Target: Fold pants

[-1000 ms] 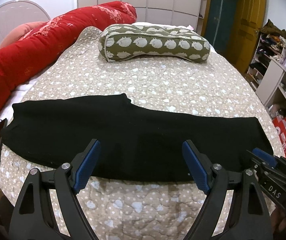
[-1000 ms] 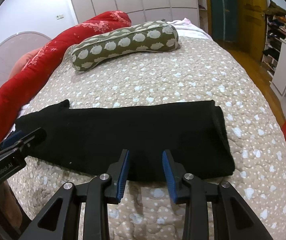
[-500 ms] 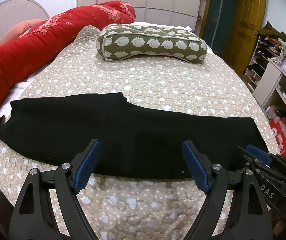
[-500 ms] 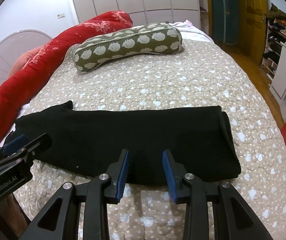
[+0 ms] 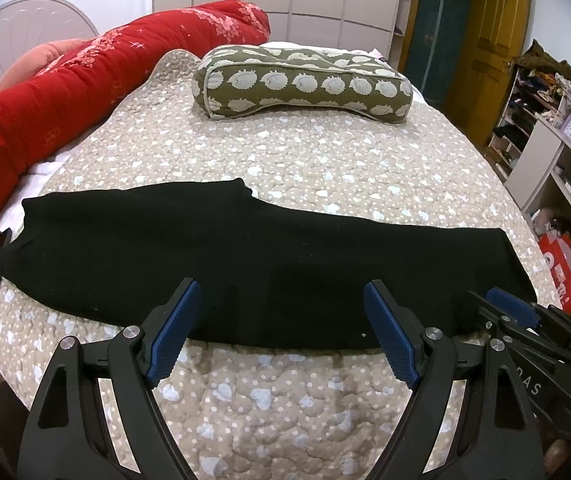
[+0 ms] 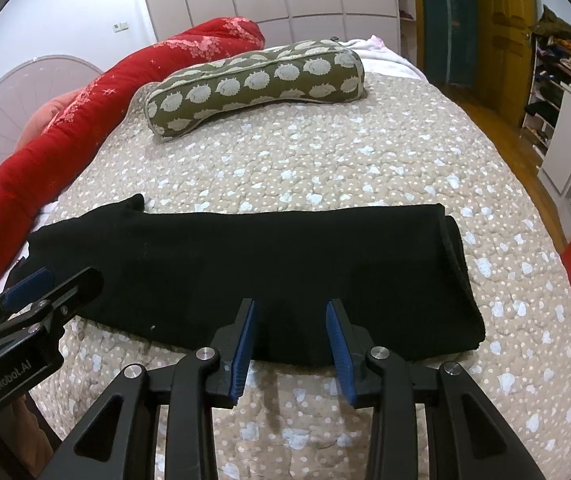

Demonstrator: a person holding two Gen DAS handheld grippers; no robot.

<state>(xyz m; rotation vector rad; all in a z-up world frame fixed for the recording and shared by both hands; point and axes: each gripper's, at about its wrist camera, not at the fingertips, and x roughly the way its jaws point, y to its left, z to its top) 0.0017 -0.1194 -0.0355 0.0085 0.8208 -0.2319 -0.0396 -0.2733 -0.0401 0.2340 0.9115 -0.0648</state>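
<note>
Black pants (image 5: 245,264) lie lengthwise across the bed (image 5: 305,160), waist end left. Only the right view shows the layered hem (image 6: 455,256). Left gripper (image 5: 281,332) gapes wide; right gripper (image 6: 291,340) stands half-spread, empty.

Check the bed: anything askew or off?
Nothing stands out. The black pants lie flat, folded lengthwise across the quilt; both grippers, left and right, are open above the near edge.

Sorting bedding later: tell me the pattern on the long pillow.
Olive green with pale hedgehog shapes on the long pillow; clearest in the left wrist view.
</note>
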